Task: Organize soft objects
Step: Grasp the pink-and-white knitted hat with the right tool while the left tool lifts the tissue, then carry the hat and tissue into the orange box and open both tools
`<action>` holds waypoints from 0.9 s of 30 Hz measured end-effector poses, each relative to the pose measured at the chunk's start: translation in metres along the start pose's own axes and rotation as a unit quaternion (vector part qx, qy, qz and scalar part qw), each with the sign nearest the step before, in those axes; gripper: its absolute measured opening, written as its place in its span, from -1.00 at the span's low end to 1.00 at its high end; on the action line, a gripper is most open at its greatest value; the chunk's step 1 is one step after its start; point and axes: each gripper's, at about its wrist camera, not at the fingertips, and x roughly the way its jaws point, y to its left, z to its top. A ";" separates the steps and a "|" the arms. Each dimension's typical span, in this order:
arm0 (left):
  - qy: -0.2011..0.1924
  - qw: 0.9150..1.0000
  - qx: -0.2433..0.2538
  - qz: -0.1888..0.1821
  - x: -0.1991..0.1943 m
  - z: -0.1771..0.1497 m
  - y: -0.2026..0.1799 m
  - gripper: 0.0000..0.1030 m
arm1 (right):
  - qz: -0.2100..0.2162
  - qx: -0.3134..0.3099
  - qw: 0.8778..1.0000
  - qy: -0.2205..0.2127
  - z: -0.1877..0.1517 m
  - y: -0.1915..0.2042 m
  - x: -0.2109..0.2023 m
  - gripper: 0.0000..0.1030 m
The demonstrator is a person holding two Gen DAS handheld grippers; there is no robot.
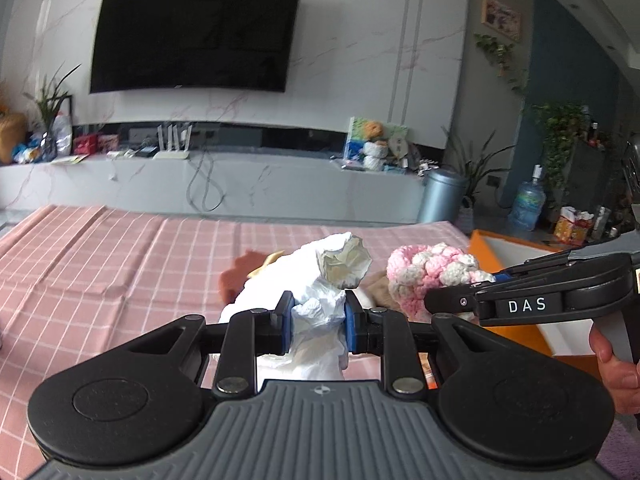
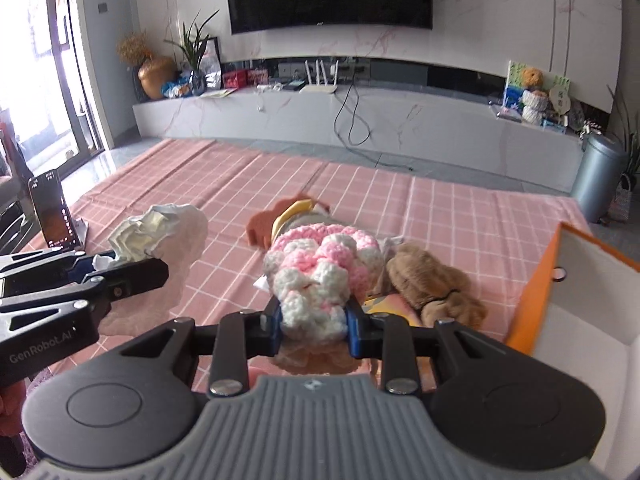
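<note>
Grippers (image 1: pixel 316 320) (image 2: pixel 314 326) clamp soft items.

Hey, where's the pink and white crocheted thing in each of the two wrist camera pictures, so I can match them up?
Left wrist view: the pink and white crocheted piece sits right of centre, gripped by the right gripper coming in from the right edge.
Right wrist view: it is at bottom centre, between that camera's own blue pads.
Shared landmark: the orange box on the right in both.
</note>
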 end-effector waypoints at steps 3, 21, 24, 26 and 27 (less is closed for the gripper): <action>-0.011 0.999 0.014 -0.027 -0.002 0.009 -0.018 -0.47 | -0.011 0.009 1.000 -0.012 -0.002 -0.015 -0.027 -0.43; -0.008 0.957 0.159 -0.241 0.049 0.037 -0.176 -0.47 | -0.137 0.065 0.988 0.005 -0.048 -0.134 -0.129 -0.42; 0.016 0.947 0.173 -0.270 0.070 0.036 -0.198 -0.47 | -0.144 0.083 0.986 0.029 -0.059 -0.156 -0.126 -0.42; 0.041 0.939 0.175 -0.295 0.084 0.034 -0.207 -0.47 | -0.146 0.094 0.984 0.047 -0.067 -0.166 -0.120 -0.42; 0.053 0.935 0.178 -0.302 0.093 0.033 -0.212 -0.47 | -0.145 0.099 0.983 0.056 -0.071 -0.171 -0.117 -0.42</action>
